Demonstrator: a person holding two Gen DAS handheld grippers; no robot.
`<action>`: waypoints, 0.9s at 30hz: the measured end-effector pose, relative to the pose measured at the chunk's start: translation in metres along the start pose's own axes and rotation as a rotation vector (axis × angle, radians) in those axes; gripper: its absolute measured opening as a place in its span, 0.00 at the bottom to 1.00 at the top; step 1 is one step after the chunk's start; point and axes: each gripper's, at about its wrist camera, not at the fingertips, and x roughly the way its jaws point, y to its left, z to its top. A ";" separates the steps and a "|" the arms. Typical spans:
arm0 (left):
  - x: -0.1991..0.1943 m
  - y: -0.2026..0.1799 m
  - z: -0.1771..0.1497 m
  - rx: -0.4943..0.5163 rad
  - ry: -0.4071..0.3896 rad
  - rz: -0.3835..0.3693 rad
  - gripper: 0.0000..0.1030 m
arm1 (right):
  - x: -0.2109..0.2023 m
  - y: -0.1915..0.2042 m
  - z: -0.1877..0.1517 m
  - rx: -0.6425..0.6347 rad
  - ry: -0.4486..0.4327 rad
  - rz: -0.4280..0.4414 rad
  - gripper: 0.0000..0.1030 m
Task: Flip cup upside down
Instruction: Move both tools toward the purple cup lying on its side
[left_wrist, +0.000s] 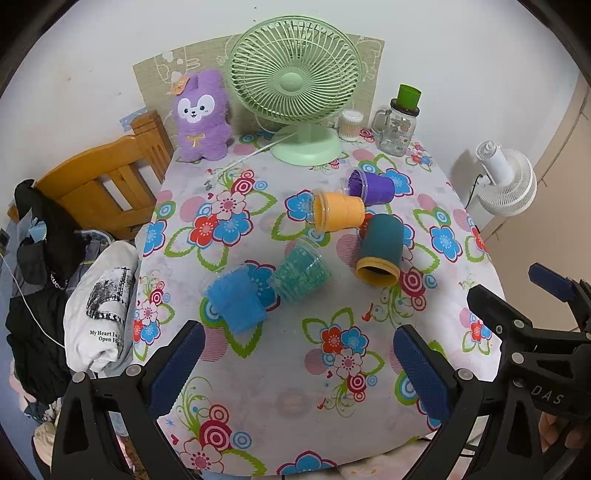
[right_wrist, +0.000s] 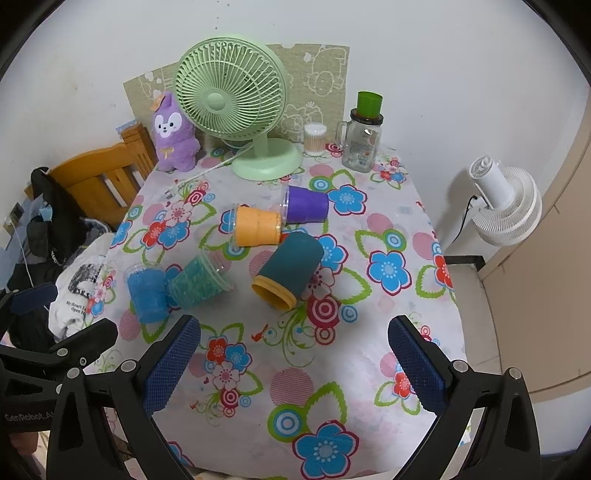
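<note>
Left tongs (left_wrist: 295, 365), right tongs (right_wrist: 293, 363) — both spread wide, empty, hovering short of toppled cups (right_wrist: 288, 275).

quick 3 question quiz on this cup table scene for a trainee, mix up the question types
1. True or false: the dark teal cup with the yellow rim stands upright.
2. Which cup touches the orange cup? A) purple cup B) blue cup C) neither
3. Fill in: both the left gripper and the right gripper are ____ and hold nothing.

Key: 1 false, it lies on its side on the tablecloth; 2 A; 3 open.
</note>
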 end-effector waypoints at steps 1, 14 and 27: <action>0.000 0.001 0.001 -0.005 0.002 -0.003 1.00 | -0.001 0.000 0.001 0.002 -0.001 0.000 0.99; 0.001 0.002 0.003 -0.005 -0.001 0.004 1.00 | -0.003 -0.002 0.003 0.015 -0.009 -0.001 0.99; 0.008 0.014 0.015 0.025 0.004 0.004 1.00 | -0.002 0.009 0.013 0.013 -0.002 -0.018 0.99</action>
